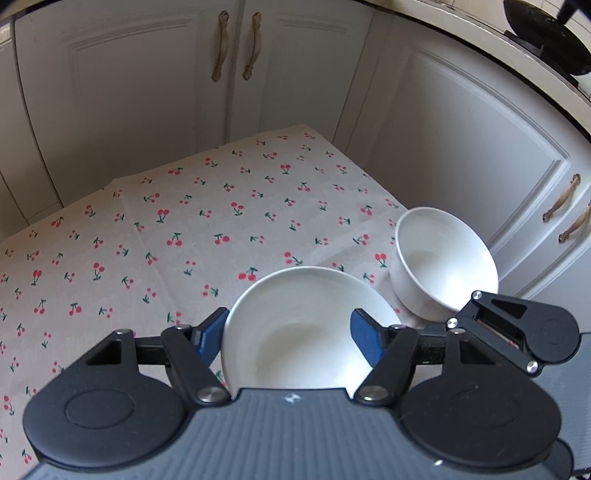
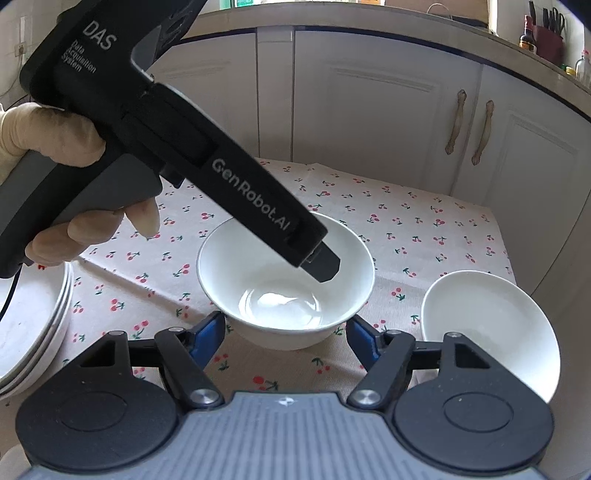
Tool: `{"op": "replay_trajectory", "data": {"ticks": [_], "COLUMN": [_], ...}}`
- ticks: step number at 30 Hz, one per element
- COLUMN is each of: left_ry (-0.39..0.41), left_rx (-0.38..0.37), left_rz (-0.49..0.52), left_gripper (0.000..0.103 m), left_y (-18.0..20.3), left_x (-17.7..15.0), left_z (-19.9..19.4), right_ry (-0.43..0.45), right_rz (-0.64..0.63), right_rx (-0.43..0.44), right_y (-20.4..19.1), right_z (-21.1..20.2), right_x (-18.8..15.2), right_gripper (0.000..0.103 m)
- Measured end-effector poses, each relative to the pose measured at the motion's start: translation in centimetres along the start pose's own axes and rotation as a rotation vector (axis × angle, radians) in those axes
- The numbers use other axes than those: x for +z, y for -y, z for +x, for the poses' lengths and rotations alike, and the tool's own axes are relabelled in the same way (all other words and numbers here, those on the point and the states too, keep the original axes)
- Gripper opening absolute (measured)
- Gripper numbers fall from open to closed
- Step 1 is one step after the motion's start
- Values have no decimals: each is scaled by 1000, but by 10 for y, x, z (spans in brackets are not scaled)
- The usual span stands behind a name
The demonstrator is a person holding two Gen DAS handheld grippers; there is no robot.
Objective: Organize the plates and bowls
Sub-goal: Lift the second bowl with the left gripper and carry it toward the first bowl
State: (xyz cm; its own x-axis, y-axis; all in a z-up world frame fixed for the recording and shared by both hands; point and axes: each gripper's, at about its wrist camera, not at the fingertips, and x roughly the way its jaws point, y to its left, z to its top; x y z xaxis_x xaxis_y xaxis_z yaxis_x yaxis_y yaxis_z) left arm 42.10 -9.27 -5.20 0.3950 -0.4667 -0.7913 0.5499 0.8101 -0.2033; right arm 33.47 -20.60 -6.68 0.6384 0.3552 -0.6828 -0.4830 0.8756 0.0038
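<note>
In the left wrist view my left gripper (image 1: 288, 334) is open, its blue pads on either side of a white plate (image 1: 306, 328) on the cherry-print cloth; I cannot tell if they touch it. A white bowl (image 1: 443, 262) stands just right of the plate, with the right gripper's head (image 1: 517, 325) at its near rim. In the right wrist view my right gripper (image 2: 286, 332) is open, close in front of a white bowl (image 2: 284, 291). The left gripper's black body (image 2: 184, 147), held by a gloved hand, reaches over that bowl. Another white bowl (image 2: 487, 332) sits at the right.
A stack of white plates (image 2: 33, 325) sits at the left edge of the right wrist view. The cherry-print cloth (image 1: 184, 229) covers the table, with white cabinet doors (image 1: 147, 74) close behind and to the right. A dark pan (image 1: 543, 33) sits on the counter above.
</note>
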Motion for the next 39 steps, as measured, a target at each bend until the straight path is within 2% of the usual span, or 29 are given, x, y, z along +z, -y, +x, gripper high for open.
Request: {"op": "replay_trajectory", "data": {"ticks": [17, 25, 39], "left_ry": [8, -13, 56], "left_rx": [-4, -46, -32], "left_rz": [25, 30, 92], "left_gripper": [70, 70, 70], "left_y": [17, 18, 41], "left_x": [-36, -47, -51], "left_z": [-29, -30, -59], "right_ry": [10, -9, 31], "right_rz": [-44, -73, -110], "right_rx": [9, -2, -18], "right_y": [-28, -34, -39], "right_z": [-40, -39, -62], "right_x": [-13, -24, -26], "right_gripper": [77, 77, 77]}}
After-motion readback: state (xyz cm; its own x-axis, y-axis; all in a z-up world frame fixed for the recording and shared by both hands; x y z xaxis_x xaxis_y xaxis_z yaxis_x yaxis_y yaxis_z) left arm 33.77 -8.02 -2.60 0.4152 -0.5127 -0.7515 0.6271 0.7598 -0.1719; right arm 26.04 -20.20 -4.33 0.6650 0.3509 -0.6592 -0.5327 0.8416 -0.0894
